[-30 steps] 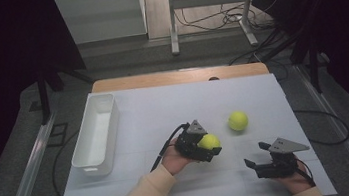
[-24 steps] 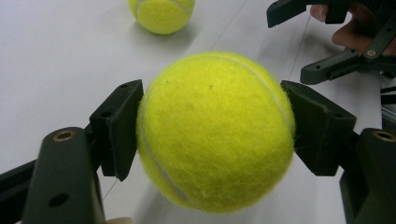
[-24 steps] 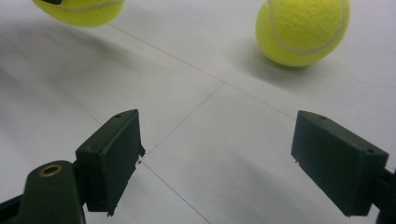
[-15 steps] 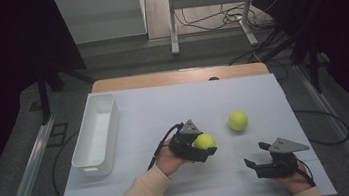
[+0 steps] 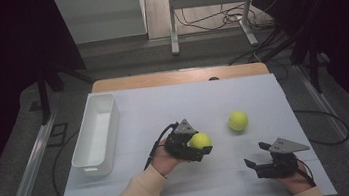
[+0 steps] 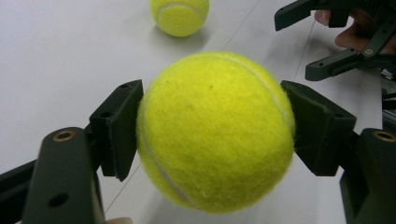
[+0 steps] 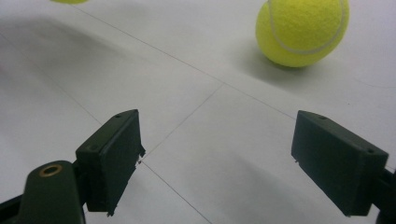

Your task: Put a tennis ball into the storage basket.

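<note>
The right gripper [image 5: 258,160] is held nearest the person's edge of the table [image 5: 163,104], its jaws spread wide with nothing between them, as the right gripper view confirms. A little farther in, a tennis ball [image 6: 215,133] is pinched by the left gripper [image 5: 196,148] across its widest part, apparently lifted just clear of the surface. Because only the flat pads [image 6: 119,126] are pressed against the round, felted sides, the ball could be squeezed out or rolled free if the grip is loosened or the hand is tilted sharply. Beyond it, the second ball [image 5: 237,120] lies loose on the table and could be knocked rolling by a careless sweep. The white tray [image 5: 85,162], well apart at the left, could be overshot if the ball is released from too high.
</note>
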### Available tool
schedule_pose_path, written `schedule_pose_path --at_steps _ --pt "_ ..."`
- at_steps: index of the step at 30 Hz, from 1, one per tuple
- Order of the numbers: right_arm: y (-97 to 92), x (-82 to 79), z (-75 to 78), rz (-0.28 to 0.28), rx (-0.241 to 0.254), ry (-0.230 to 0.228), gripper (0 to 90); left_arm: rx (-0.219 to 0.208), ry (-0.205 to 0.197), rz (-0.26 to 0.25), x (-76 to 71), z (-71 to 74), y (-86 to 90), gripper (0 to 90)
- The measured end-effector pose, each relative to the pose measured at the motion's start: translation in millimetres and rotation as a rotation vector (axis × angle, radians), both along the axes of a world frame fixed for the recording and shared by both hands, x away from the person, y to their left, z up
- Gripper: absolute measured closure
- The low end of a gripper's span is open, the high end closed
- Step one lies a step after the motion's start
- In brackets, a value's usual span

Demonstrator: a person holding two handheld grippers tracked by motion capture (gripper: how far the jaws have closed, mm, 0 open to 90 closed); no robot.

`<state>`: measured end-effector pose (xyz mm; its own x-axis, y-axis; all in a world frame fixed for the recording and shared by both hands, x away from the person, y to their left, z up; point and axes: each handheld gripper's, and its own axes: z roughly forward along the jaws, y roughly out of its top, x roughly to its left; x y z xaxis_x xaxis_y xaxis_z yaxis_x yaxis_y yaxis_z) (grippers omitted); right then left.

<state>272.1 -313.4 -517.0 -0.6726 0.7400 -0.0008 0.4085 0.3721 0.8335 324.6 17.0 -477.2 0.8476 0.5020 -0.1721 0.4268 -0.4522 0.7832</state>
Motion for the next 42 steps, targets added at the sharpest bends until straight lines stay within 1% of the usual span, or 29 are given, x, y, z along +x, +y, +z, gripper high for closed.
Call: schedule_pose_path --at_steps 5,8,15,25,28,42 --pt "-0.2 -0.1 0.1 -0.001 0.001 0.0 16.7 0.002 -0.001 0.007 0.6 1.0 7.0 26.2" --pt "-0.5 -0.2 0.1 0.0 0.0 -0.001 16.7 -0.006 0.0 0.014 0.5 1.7 10.6 26.2" --pt "-1.2 -0.4 0.3 -0.003 0.002 -0.002 16.7 -0.008 -0.003 0.028 1.7 3.4 19.0 26.2" --pt "-1.2 -0.4 0.4 0.001 0.0 -0.002 16.8 -0.013 -0.004 0.048 3.8 5.0 25.3 26.2" --pt "-1.1 -0.3 0.3 0.001 -0.001 -0.003 16.9 -0.018 -0.005 0.047 3.9 6.0 26.3 26.2" --pt "-1.0 -0.6 0.3 0.002 0.0 -0.004 16.9 -0.035 -0.02 0.067 4.7 14.8 34.2 26.2"
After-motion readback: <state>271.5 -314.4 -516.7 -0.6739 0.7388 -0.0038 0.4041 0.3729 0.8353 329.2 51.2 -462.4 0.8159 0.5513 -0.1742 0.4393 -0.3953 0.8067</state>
